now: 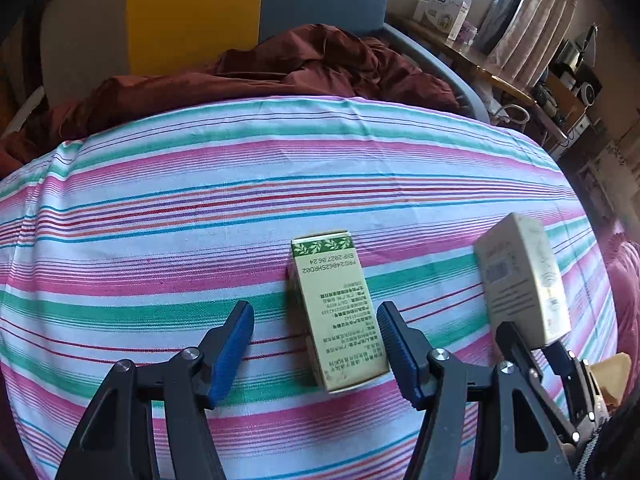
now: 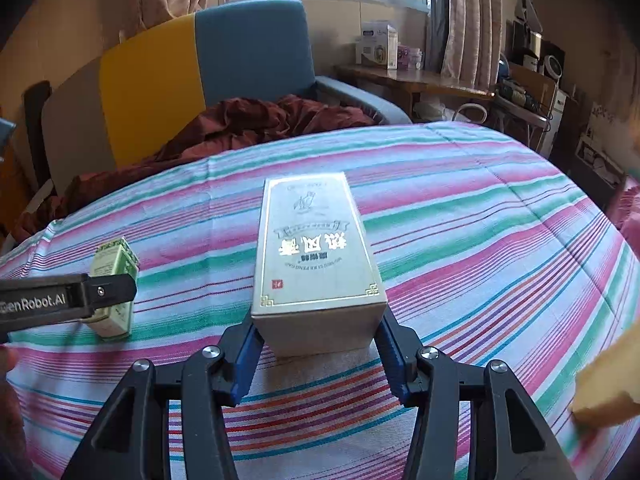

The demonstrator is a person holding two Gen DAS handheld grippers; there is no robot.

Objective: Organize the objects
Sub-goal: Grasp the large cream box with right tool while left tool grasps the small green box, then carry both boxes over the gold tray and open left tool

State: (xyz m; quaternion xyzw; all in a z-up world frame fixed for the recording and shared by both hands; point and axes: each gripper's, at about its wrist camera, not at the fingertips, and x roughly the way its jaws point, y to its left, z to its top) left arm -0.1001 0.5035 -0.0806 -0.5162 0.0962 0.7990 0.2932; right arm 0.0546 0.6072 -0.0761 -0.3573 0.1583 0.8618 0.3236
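Note:
A small green-and-cream box (image 1: 336,312) lies flat on the striped cloth, between my left gripper's (image 1: 316,322) open blue pads, nearer the right pad; neither pad visibly touches it. It also shows in the right wrist view (image 2: 114,280), partly behind the left gripper's arm. My right gripper (image 2: 318,328) is shut on the near end of a larger cream box (image 2: 316,256) with gold print, held just above the cloth. That box also shows in the left wrist view (image 1: 524,276), to the right of the green box.
The striped cloth (image 1: 200,208) covers the whole surface. A crumpled dark red blanket (image 1: 280,72) lies at its far edge before a yellow-and-blue chair (image 2: 200,68). A cluttered side table (image 2: 404,76) stands at the back right. A tan object (image 2: 612,380) is at the right edge.

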